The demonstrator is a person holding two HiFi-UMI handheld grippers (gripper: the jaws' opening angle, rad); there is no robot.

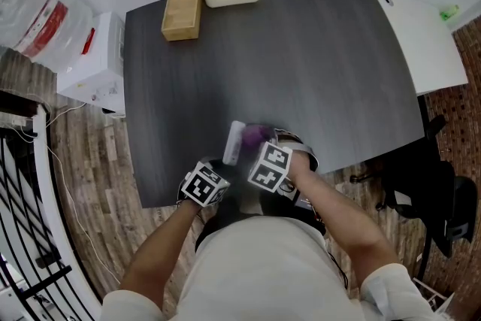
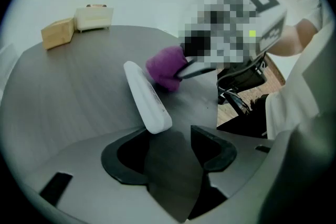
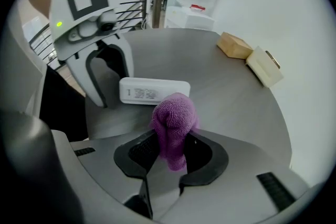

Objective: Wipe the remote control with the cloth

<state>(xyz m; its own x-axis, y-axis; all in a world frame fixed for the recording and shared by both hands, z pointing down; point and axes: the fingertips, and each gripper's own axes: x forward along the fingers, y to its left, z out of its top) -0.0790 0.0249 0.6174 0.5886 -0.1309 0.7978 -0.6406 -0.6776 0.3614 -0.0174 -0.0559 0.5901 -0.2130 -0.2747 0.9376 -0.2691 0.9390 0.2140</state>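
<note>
Purple cloth (image 3: 173, 123) stands pinched in the right gripper (image 3: 170, 156), and its bunched tip sits just beside the white remote (image 3: 154, 91). The left gripper (image 2: 170, 150) has its jaws spread, with the remote's near end just ahead of them, unclamped. The remote lies loose on the dark table (image 1: 301, 49), near its front edge. With nothing pinning it, a wiping push would likely skid or spin it toward that edge.
</note>
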